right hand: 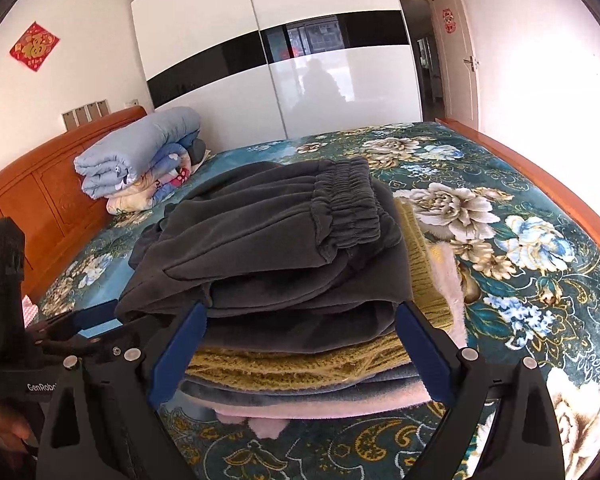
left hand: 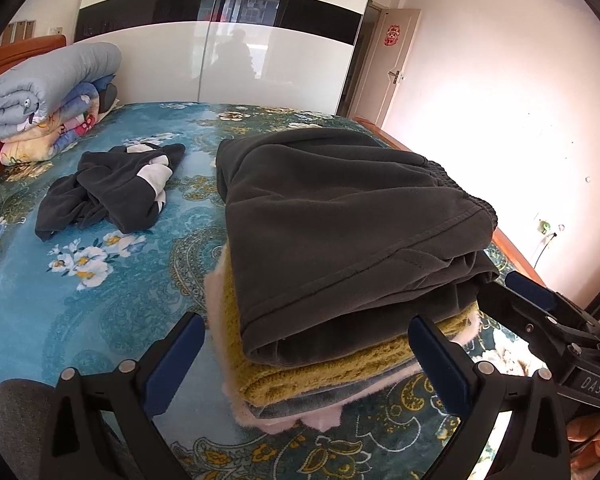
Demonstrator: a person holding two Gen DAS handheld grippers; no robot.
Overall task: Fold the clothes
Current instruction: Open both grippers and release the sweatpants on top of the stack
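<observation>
A stack of folded clothes sits on the bed: dark grey pants [left hand: 340, 216] on top, a mustard knit [left hand: 320, 376] under them, then grey and pink layers [left hand: 296, 420]. The stack also shows in the right wrist view, with the pants [right hand: 268, 248] topmost. My left gripper [left hand: 306, 344] is open, its fingers either side of the stack's near edge. My right gripper [right hand: 302, 324] is open, its fingers beside the pants' folded edge. An unfolded dark garment with white patches [left hand: 108, 192] lies crumpled to the left of the stack.
The bed has a blue floral cover [left hand: 60, 300] and an orange wooden frame [right hand: 540, 176]. Rolled quilts [left hand: 40, 96] are piled at the headboard. A white and black wardrobe [left hand: 220, 52] stands behind the bed. A door [left hand: 384, 68] is at the right.
</observation>
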